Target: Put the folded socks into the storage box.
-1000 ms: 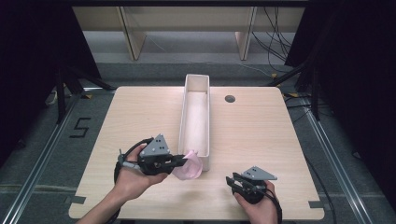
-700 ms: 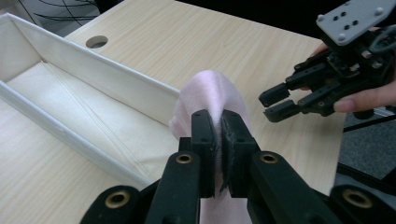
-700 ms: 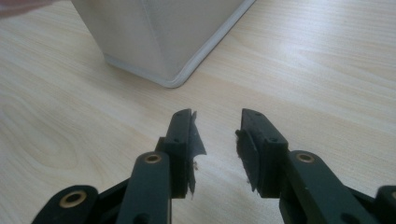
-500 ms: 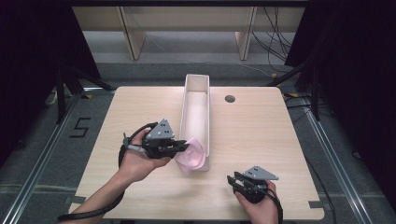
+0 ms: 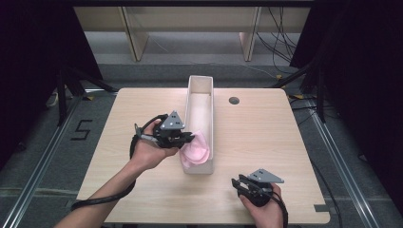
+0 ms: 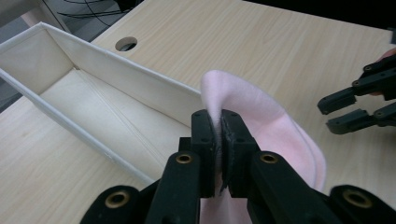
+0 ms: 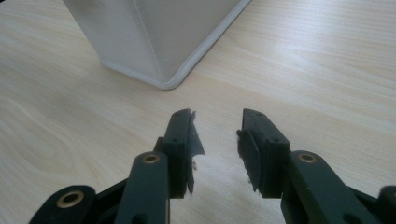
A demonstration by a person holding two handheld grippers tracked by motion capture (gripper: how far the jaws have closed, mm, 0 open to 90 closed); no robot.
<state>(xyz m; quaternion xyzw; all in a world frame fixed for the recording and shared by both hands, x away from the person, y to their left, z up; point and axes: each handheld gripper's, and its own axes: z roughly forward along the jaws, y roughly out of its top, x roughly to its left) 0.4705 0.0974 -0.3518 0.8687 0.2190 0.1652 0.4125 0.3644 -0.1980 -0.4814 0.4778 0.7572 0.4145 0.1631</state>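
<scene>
A long white fabric bin (image 5: 207,95) runs down the middle of the table. A pink cloth (image 5: 197,151) hangs over the bin's near end, pinched in my left gripper (image 5: 190,137), which is shut on it. In the left gripper view the pink cloth (image 6: 261,121) rises between the closed jaws above the bin (image 6: 116,79), my left gripper (image 6: 218,123) being just over its near corner. My right gripper (image 5: 238,184) rests low near the table's front edge, open and holding nothing. In the right gripper view my right gripper (image 7: 215,116) points at the bin's near corner (image 7: 154,42).
The wooden table (image 5: 266,137) has a round cable hole (image 5: 234,100) behind the bin on the right. Shelf legs and cables lie on the floor beyond the far edge. A "5" marker (image 5: 81,129) is on the floor at left.
My left gripper has lifted the pink cloth from the table beside the bin and carried it right and forward over the bin's near end. The right gripper has stayed put.
</scene>
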